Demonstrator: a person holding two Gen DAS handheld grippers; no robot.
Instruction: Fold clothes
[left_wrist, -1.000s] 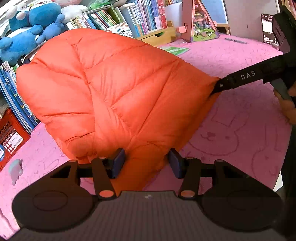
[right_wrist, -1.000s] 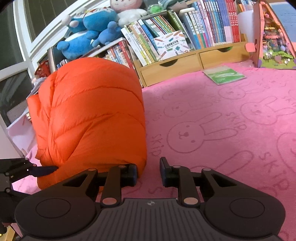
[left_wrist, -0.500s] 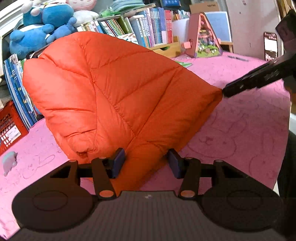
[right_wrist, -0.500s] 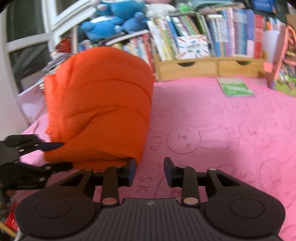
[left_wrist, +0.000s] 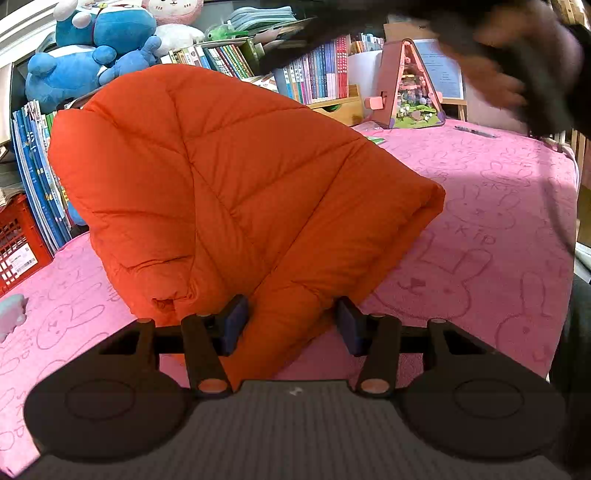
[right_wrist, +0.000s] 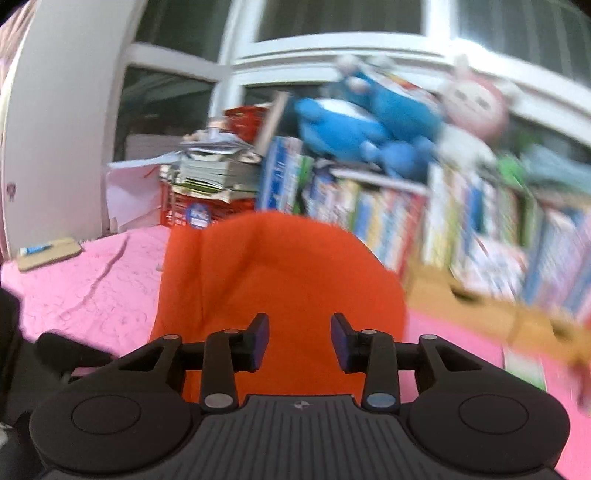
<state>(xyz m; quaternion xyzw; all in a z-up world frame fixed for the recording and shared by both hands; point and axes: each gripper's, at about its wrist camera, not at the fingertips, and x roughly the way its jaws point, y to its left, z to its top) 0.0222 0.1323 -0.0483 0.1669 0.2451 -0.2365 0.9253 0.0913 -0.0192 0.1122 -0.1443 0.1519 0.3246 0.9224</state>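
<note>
Jacket (left_wrist: 229, 192): orange, puffy, heaped on the pink blanket (left_wrist: 480, 236) before the bookshelf (left_wrist: 314, 74).
Left gripper (left_wrist: 290, 325): clenched on the jacket's near edge.
Right gripper (right_wrist: 299, 341): released, jaws just widened, nothing between them, above the jacket.

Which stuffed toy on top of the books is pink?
The round bunny-faced plush, at the right of the row. The two plush toys beside it on its left are blue and white.

orange quilted jacket (left_wrist: 236, 192), pink bunny-print cloth (left_wrist: 480, 236)
</note>
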